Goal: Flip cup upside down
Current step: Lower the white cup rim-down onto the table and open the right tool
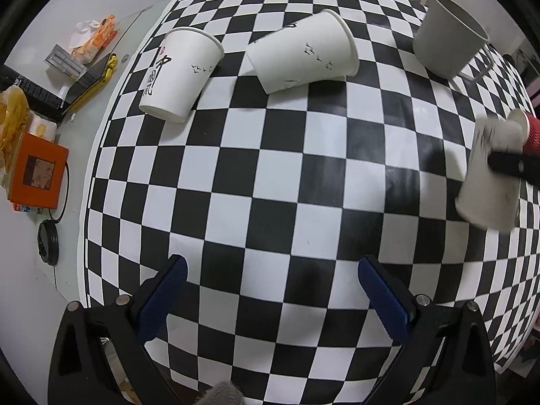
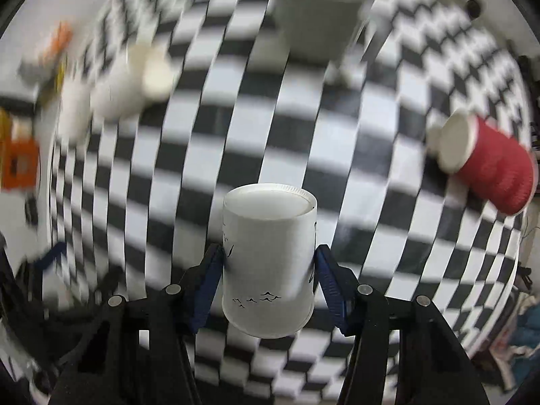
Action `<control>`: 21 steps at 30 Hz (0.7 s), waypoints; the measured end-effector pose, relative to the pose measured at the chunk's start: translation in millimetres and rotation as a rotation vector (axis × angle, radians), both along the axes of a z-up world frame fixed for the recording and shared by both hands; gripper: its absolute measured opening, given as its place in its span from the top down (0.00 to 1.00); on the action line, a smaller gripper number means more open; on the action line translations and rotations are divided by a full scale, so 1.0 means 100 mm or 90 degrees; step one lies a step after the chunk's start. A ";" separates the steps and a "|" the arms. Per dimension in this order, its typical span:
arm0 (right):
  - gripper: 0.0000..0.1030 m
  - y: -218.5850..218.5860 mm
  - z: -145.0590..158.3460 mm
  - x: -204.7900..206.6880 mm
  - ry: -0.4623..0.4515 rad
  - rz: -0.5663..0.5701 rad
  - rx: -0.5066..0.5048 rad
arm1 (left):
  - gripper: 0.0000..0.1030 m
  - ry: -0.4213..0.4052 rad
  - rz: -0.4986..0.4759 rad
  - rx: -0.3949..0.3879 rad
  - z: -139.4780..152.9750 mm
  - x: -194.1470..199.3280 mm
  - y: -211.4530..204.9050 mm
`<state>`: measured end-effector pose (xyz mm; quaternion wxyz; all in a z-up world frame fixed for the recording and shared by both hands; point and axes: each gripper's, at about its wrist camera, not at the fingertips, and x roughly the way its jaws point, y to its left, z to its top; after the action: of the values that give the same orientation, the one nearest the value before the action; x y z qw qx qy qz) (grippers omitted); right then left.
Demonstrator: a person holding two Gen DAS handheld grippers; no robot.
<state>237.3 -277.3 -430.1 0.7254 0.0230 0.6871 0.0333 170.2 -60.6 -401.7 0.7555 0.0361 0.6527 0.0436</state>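
My right gripper point(image 2: 268, 263) is shut on a white paper cup with small bird marks point(image 2: 268, 263), gripped by its sides; the cup's flat base faces away from me and its rim points toward me. The same cup point(image 1: 489, 182) shows blurred at the right edge of the left wrist view, above the checkered table point(image 1: 270, 185). My left gripper point(image 1: 271, 290) is open and empty, low over the table's near part. Two more white paper cups point(image 1: 180, 74) point(image 1: 303, 55) lie on their sides at the far left and centre.
A grey cup point(image 1: 449, 40) stands upright at the far right. A red ribbed cup point(image 2: 496, 165) lies on its side to the right. An orange box point(image 1: 37, 175), packets and other clutter sit on the white surface left of the checkered table. The right wrist view is motion-blurred.
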 end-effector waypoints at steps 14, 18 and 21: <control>0.41 0.16 0.05 -0.58 -0.213 -0.031 -0.072 | 0.00 -0.035 -0.034 -0.003 0.08 -0.04 -0.18; 0.25 0.08 0.08 -0.77 -0.207 -0.048 -0.084 | 0.00 -0.044 -0.048 -0.002 0.13 -0.10 -0.26; 0.18 -0.04 0.14 -0.91 -0.204 -0.071 -0.092 | 0.00 -0.050 -0.054 -0.003 0.18 -0.14 -0.30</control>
<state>146.1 -281.2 -415.7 0.8262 0.0034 0.5609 -0.0530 155.7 -91.0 -383.5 0.7818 0.0603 0.6206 0.0113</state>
